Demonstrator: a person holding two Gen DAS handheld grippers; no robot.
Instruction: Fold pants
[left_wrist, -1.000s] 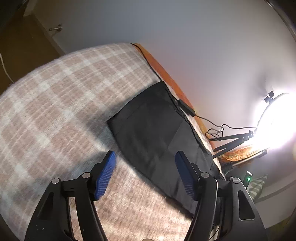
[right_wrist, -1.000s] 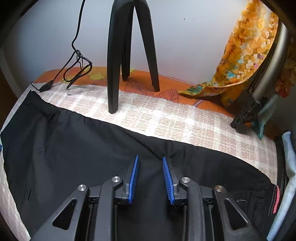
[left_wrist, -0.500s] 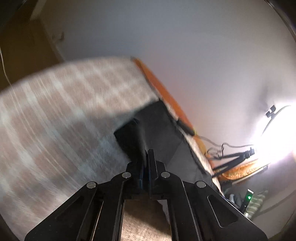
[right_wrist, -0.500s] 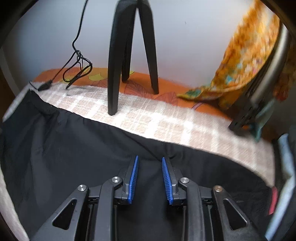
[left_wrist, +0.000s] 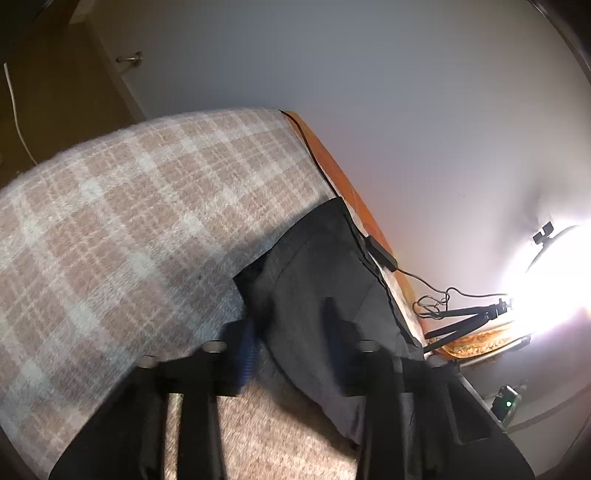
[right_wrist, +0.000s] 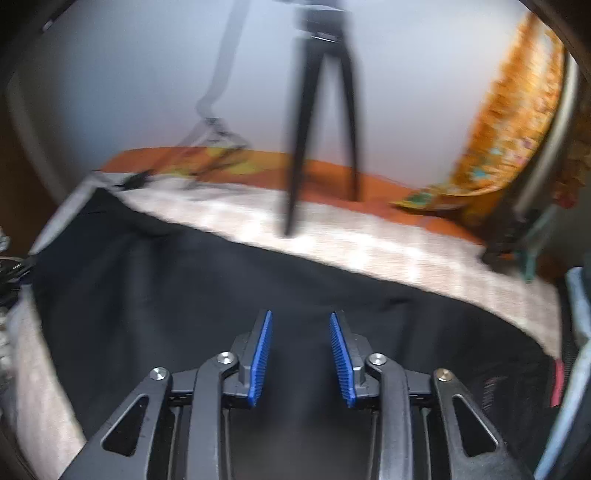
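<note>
Black pants (left_wrist: 325, 280) lie flat on a plaid blanket (left_wrist: 129, 221), along its far edge by the wall. My left gripper (left_wrist: 290, 332) is motion-blurred and its jaws are opening; the near corner of the pants sits between the blue pads, which do not press on it. In the right wrist view the pants (right_wrist: 184, 288) spread across the lower half of the picture. My right gripper (right_wrist: 300, 317) hovers over them with its jaws opening and nothing pinched between its blue pads (right_wrist: 262, 354).
A black tripod (right_wrist: 295, 147) stands on the blanket's far strip, by the wall. An orange floral cloth (right_wrist: 509, 110) hangs at the right. A cable with an adapter (left_wrist: 380, 251) runs along the orange sheet (left_wrist: 332, 173). A bright lamp (left_wrist: 554, 273) glares at the right.
The left gripper closed on the pants' corner half a second ago and has since spread its jaws again. The right gripper's jaws have widened, and it has lifted and pulled back from the pants.
</note>
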